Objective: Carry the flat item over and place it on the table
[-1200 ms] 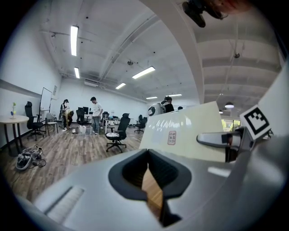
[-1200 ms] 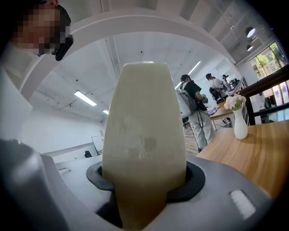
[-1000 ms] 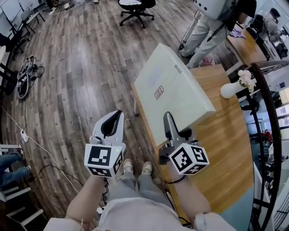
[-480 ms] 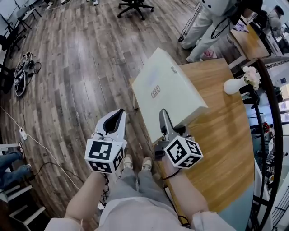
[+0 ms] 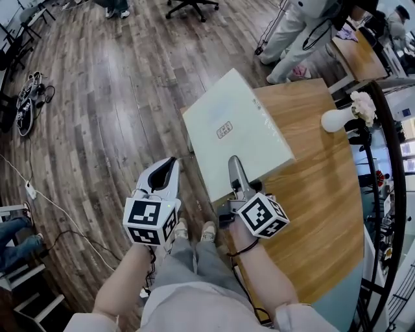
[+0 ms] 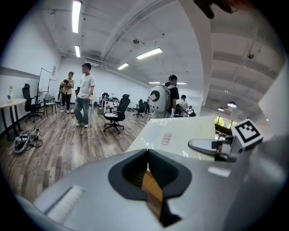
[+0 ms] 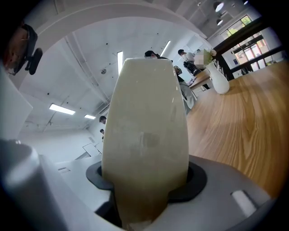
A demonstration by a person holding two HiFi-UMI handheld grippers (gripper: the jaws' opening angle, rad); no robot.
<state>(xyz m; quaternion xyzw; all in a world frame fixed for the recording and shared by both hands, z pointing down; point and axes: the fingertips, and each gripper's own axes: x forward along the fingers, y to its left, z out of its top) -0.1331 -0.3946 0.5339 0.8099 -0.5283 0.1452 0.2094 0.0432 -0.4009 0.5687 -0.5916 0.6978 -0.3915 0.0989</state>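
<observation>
The flat item is a wide white box with a small red mark on its lid. It hangs tilted above the near left corner of the wooden table. My right gripper is shut on its near edge. In the right gripper view the box fills the space between the jaws, seen edge-on. My left gripper is to the left of the box, over the floor, jaws together and holding nothing. The left gripper view shows the box and the right gripper to its right.
A white vase with flowers stands at the table's far right. A black railing runs along the table's right side. People stand beyond the table. An office chair and cables are on the wood floor.
Both grippers have sunk. The box has come down toward the table top with the right gripper and has rolled nearer to level. The left gripper stays apart from it.
</observation>
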